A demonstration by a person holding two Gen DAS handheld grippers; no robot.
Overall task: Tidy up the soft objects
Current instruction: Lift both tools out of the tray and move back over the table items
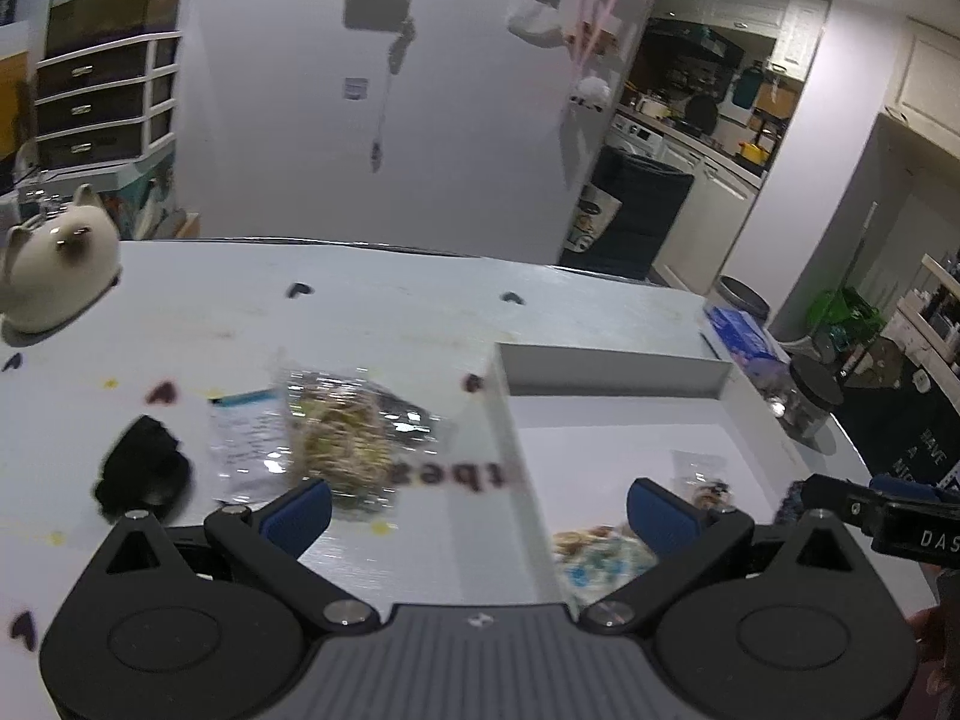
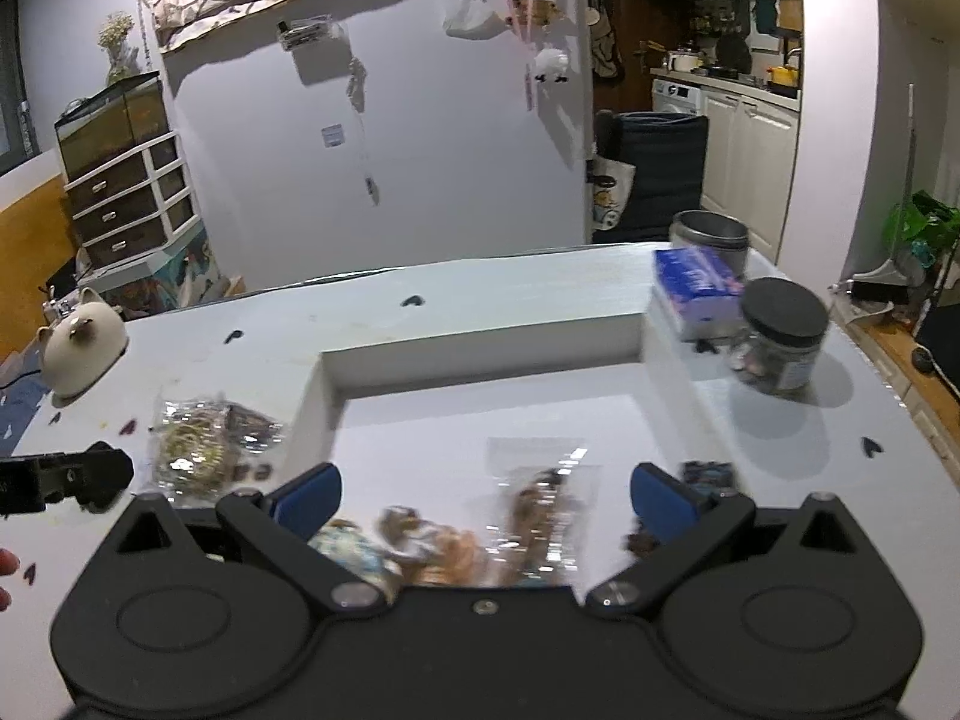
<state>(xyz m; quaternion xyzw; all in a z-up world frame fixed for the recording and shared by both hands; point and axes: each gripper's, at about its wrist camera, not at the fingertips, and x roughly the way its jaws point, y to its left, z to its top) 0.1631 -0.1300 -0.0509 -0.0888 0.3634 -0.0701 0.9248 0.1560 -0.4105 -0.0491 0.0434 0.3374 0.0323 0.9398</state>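
Glossy crinkled plastic bag [image 1: 336, 438] — matt white tray [image 1: 612, 369]

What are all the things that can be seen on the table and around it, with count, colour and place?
table: 1, white with small dark marks, under everything
box: 1, white, shallow and open, right half of the table
clear bag of yellowish bands: 1, on the table left of the box
black soft object: 1, left of that bag
clear packets: several, blurred, inside the box at its near edge
cat figure: 1, cream, far left of the table
blue carton: 1, behind the box on the right
jar: 1, clear with black lid, beside the carton
metal pot: 1, grey, behind the carton
left tool: open, holds nothing
right tool: open, over the packets
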